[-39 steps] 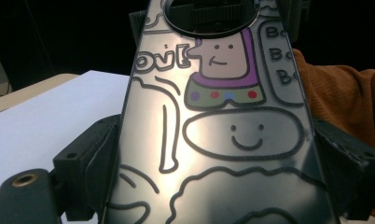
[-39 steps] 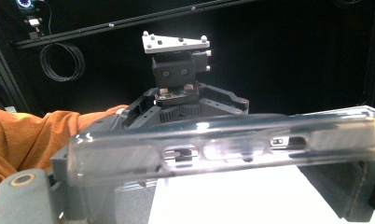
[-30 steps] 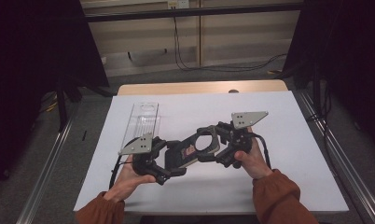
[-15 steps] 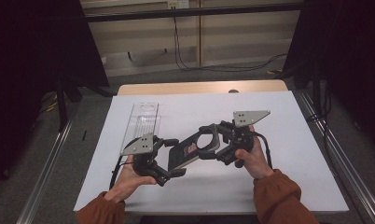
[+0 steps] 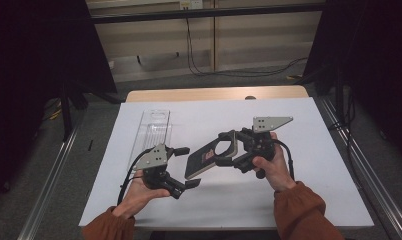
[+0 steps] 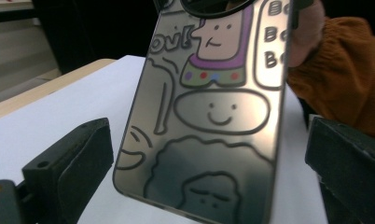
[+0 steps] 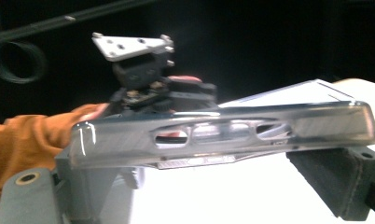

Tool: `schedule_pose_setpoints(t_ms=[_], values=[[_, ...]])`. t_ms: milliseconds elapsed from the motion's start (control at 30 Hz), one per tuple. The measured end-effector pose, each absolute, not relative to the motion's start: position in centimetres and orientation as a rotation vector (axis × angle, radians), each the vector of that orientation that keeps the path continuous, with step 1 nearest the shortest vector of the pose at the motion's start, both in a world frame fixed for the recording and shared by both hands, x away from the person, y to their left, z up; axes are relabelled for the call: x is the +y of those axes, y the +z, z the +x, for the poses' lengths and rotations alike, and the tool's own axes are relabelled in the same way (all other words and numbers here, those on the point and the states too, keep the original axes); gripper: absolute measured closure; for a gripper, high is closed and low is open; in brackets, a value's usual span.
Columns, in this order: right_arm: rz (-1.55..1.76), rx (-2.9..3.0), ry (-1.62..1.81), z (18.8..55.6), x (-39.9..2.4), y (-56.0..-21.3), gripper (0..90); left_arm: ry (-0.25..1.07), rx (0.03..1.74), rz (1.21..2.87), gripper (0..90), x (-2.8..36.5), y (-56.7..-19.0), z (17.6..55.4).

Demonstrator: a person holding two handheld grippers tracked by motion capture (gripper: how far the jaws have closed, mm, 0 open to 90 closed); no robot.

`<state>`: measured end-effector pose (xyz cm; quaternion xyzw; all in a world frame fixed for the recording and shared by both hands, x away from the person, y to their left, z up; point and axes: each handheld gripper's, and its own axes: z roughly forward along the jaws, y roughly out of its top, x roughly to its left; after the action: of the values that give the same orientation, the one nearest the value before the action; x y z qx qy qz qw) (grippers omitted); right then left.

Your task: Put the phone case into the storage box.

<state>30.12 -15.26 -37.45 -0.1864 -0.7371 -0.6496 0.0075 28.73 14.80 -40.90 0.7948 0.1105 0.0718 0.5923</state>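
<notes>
Clear plastic tray (image 5: 154, 131) lying on white table (image 5: 299, 200), black cables (image 5: 199, 55) on floor behind

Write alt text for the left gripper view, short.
A phone case with cartoon doodle faces hangs tilted above the white table cover, its lower end between the left gripper's open black jaws, which stand clear of it on both sides. An orange sleeve shows at upper right.

Glossy clear-plastic phone case (image 6: 209, 116) with printed cartoon outlines, mirror-like sheen; matt black rubbery pads (image 6: 78, 163) either side of the case; matt white paper-like sheet (image 5: 309, 150) under the case, on a smooth pale wood table (image 5: 189, 94); clear glossy plastic tray (image 5: 153, 131) left of the case.
</notes>
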Motion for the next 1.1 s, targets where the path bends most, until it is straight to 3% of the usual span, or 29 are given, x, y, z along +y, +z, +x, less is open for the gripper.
schedule_pose_setpoints(t_ms=[867,1100], values=[[-0.483,-2.571,-1.706,30.0,-14.0,-36.3,11.9,0.112,0.190,1.904,1.3,12.6,-40.6,28.9],[-0.594,-2.588,-1.688,30.5,-14.1,-36.4,11.9,0.177,0.220,1.905,1.6,12.4,-40.7,28.7]])
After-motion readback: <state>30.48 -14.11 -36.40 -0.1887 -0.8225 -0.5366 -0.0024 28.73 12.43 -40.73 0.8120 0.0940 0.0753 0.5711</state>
